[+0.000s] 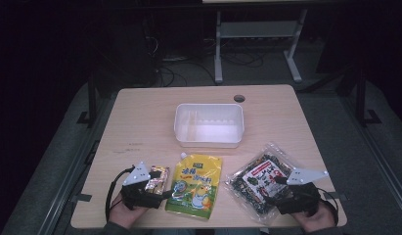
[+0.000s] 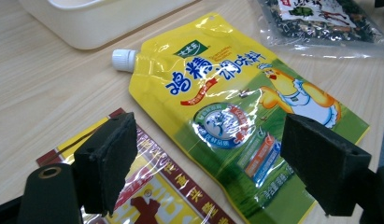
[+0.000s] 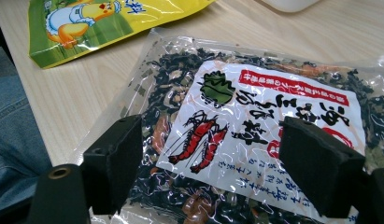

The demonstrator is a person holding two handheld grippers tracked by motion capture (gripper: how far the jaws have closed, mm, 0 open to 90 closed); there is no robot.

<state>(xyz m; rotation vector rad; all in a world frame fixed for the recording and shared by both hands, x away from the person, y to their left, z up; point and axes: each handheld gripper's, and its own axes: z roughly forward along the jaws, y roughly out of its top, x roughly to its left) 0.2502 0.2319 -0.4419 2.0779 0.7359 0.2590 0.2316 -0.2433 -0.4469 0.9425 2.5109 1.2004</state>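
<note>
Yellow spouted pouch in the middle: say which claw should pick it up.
Left. The left claw stands open beside the yellow spouted plastic pouch, and its own view looks straight across it. The right claw hovers open over the clear seaweed bag.

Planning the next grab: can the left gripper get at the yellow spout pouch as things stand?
Probably yes. The left gripper is open right beside the yellow spout pouch, which lies flat with nothing on it.

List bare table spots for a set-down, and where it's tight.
Free: both sides of the white bin, and the strip behind it by the cable hole. Crowded: front edge, where red-gold packet, yellow spouted pouch and seaweed bag lie close together.
</note>
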